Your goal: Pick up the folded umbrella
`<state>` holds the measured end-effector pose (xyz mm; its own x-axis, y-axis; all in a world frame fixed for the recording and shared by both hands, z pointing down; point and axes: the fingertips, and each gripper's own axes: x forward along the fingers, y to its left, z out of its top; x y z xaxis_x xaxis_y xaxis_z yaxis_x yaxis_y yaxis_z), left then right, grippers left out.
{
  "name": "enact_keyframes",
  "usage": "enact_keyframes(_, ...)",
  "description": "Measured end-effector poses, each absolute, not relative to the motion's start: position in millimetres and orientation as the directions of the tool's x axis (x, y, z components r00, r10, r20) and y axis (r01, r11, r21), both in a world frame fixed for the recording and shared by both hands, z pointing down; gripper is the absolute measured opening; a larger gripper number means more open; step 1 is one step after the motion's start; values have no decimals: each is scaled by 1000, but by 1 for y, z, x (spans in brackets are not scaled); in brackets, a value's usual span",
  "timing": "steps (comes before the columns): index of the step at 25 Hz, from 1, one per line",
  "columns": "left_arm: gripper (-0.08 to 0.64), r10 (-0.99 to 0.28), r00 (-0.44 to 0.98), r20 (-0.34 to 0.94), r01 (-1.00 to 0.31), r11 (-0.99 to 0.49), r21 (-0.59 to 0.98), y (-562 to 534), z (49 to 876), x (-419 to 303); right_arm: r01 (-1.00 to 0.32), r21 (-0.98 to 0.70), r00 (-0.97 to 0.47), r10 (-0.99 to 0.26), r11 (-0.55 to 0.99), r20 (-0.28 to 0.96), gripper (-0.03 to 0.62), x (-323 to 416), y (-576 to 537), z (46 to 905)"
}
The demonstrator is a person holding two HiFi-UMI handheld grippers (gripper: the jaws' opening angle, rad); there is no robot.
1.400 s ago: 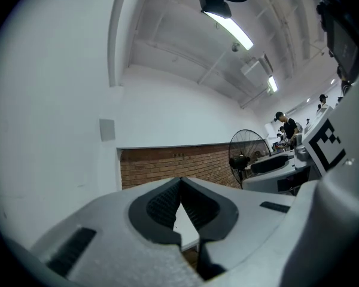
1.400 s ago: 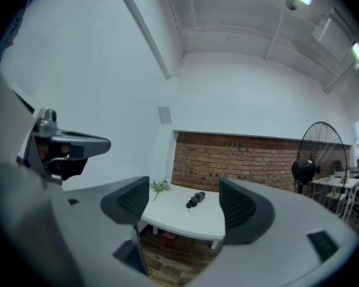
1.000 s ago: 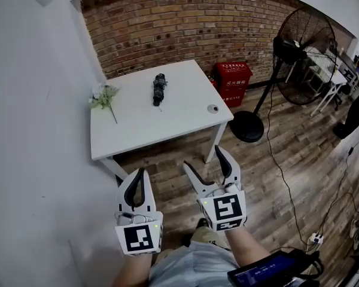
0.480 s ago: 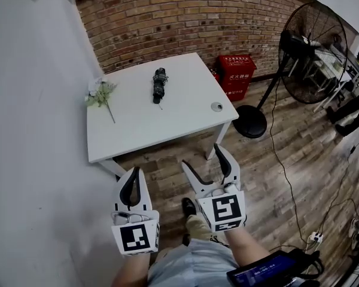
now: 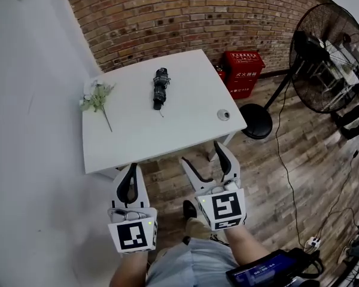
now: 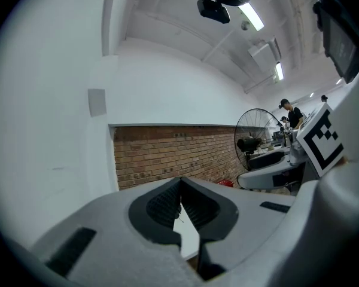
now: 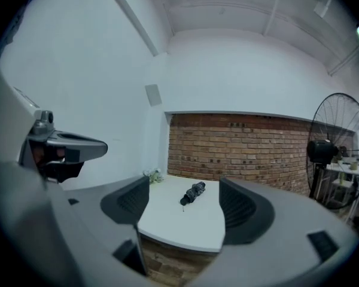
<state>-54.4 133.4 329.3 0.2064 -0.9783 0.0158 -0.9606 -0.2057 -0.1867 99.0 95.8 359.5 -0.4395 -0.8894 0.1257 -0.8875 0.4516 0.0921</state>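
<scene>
Because the white table [image 5: 137,136] stands ahead of the person and neither claw has reached its near edge, the coming move is a reach forward over that edge. Both claws hang above the wooden floor just short of the table and point toward it. The right gripper [image 5: 202,154] has its jaws spread wide with nothing between them. The left gripper [image 5: 132,171] has its pads pressed together and is empty. The folded umbrella [image 5: 160,88] lies on the far half of the table, near the middle of its width. Its long axis runs from the near edge toward the brick-wall side, only slightly skewed. It sits between the two claws' lines, so neither is clearly nearer. The right gripper view frames it squarely between the open jaws, though, so that hand looks better placed. Those jaws would likely straddle the umbrella across its width with little wrist turn.
</scene>
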Motion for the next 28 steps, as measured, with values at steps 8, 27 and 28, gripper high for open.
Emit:
enact_keyframes(8,8,-986,165,30,-964,-168,-208,72,327,-58,-867,62,-483,-865,495,138,367,93,29,361)
enact_keyframes(27,6,-996,79,-28,-966,-69,-250,1,291,-65,-840,76,-537,-843,538,28,362,87,-70,325)
enact_keyframes(28,7,-997,72,-34,-966,-61,-250,0,289,-67,-837,80,-541,-841,541,16,362,84,-73,321)
